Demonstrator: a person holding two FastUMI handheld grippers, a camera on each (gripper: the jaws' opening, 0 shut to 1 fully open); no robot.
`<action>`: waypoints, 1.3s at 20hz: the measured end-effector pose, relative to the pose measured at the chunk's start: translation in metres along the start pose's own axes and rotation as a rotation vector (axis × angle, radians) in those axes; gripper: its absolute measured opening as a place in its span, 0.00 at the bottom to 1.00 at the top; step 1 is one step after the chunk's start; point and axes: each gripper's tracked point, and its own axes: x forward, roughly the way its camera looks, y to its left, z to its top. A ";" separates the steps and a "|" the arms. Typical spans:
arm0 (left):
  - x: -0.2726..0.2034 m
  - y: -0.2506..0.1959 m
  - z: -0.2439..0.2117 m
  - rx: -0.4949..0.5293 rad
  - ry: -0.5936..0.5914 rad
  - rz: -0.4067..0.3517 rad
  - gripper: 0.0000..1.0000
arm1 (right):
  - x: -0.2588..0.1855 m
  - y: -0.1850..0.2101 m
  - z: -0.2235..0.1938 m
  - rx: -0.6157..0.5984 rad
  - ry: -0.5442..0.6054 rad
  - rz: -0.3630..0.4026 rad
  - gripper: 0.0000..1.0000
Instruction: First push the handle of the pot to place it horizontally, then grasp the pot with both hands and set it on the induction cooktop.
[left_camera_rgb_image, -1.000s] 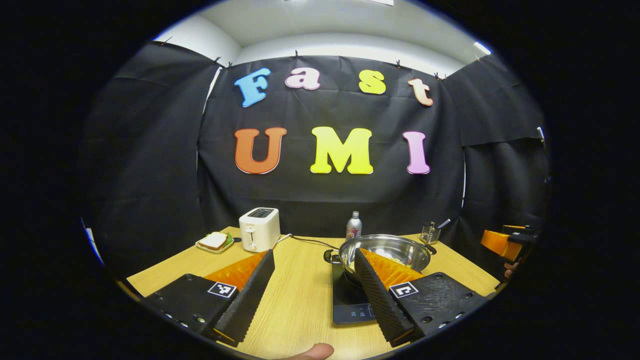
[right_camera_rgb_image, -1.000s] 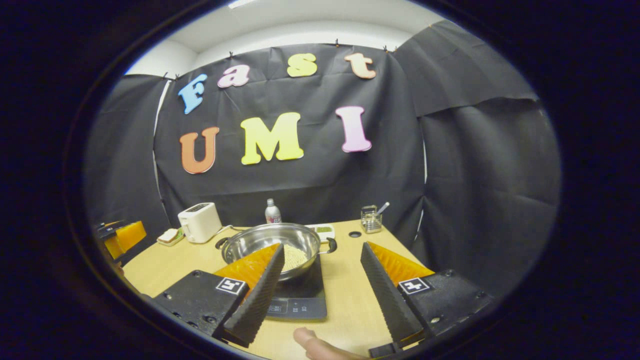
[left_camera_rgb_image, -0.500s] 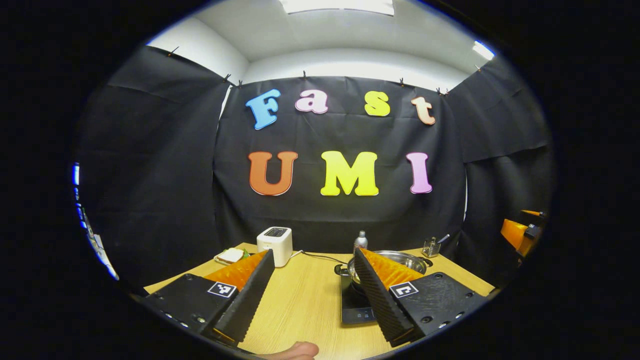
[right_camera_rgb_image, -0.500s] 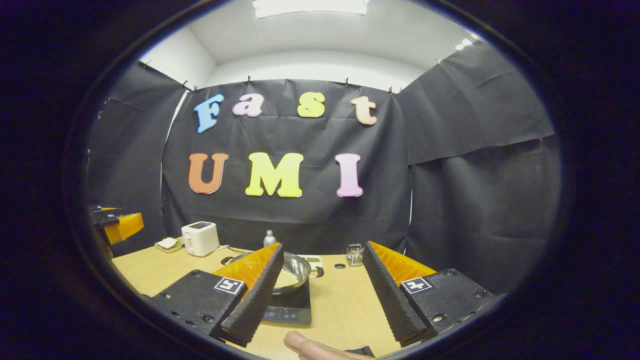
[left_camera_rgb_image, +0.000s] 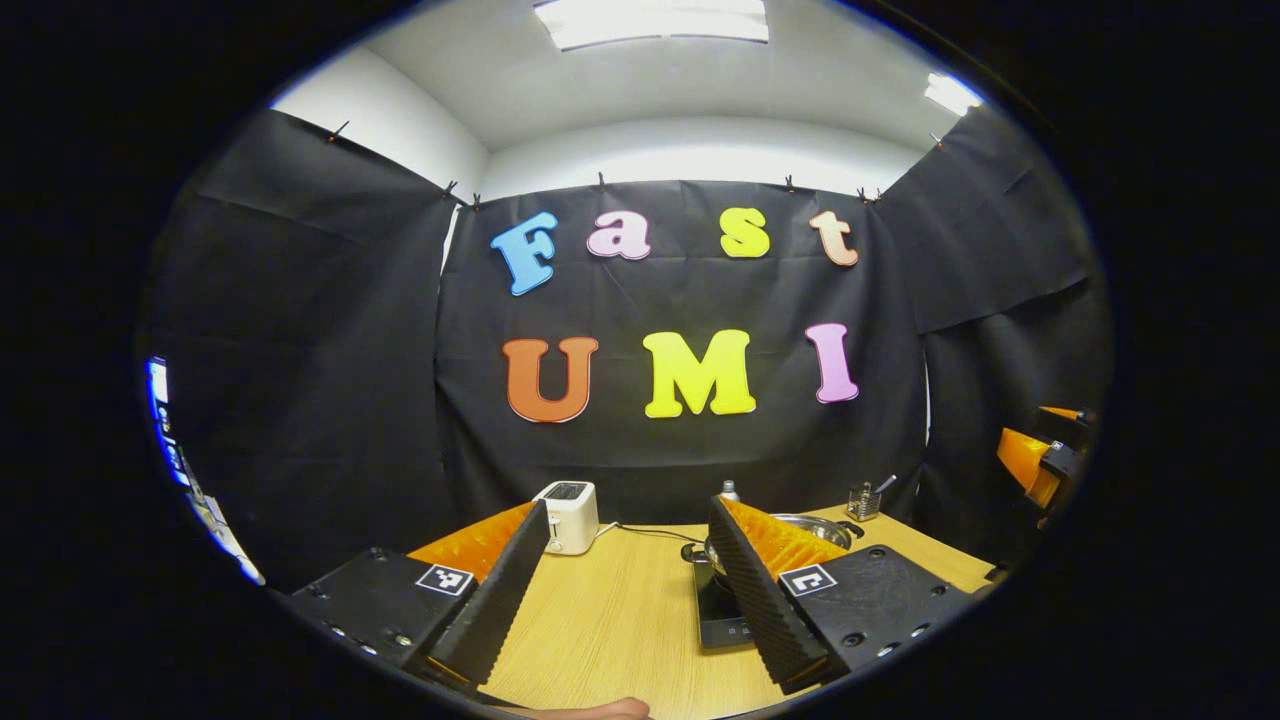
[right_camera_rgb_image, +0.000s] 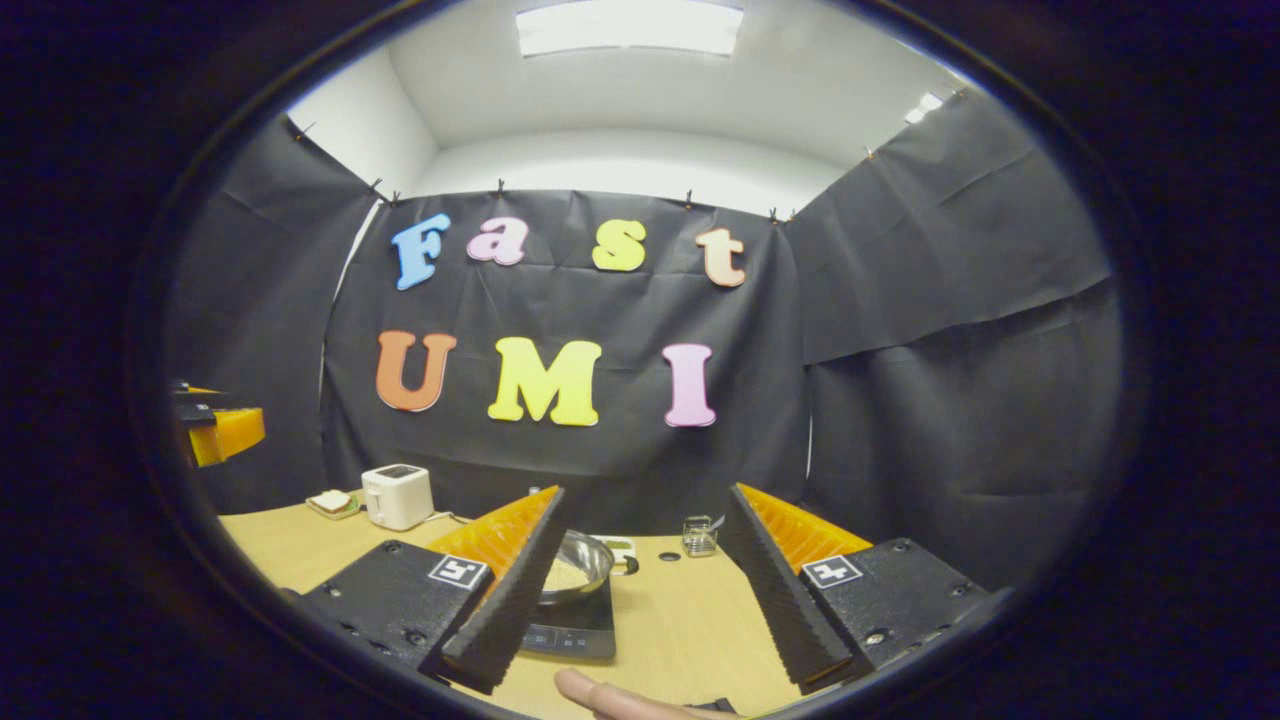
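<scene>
The steel pot (right_camera_rgb_image: 578, 565) sits on the black induction cooktop (right_camera_rgb_image: 575, 632) on the wooden table, with pale food inside and one black side handle (right_camera_rgb_image: 630, 566) showing at its right. In the left gripper view the pot (left_camera_rgb_image: 818, 526) is partly hidden behind my right-hand finger, its left handle (left_camera_rgb_image: 692, 552) pokes out, and the cooktop (left_camera_rgb_image: 718, 612) lies beneath it. My left gripper (left_camera_rgb_image: 627, 506) is open and well back from the pot, holding nothing. The right gripper (right_camera_rgb_image: 645, 492) is also open, empty and clear of the pot. The left gripper (right_camera_rgb_image: 218, 430) appears again at the far left.
A white toaster (left_camera_rgb_image: 568, 516) with a cord stands at the back left beside a sandwich plate (right_camera_rgb_image: 333, 502). A bottle (left_camera_rgb_image: 729, 490) and a utensil holder (left_camera_rgb_image: 863, 500) stand behind the pot. A person's fingertip (right_camera_rgb_image: 610, 695) shows at the bottom edge.
Both grippers have drawn back from the pot and tilted upward. The pot and cooktop now look smaller and sit lower in both views. The pot has stayed on the cooktop.
</scene>
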 end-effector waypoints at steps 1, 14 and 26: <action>0.000 -0.002 -0.003 0.003 0.008 -0.006 0.95 | -0.001 -0.001 0.001 0.003 -0.001 0.001 0.96; 0.000 -0.020 -0.007 0.043 0.035 -0.023 0.96 | -0.003 -0.023 0.007 0.010 -0.012 -0.022 0.96; 0.000 -0.030 -0.006 0.035 0.017 -0.042 0.96 | -0.001 -0.032 0.002 0.038 -0.019 -0.012 0.96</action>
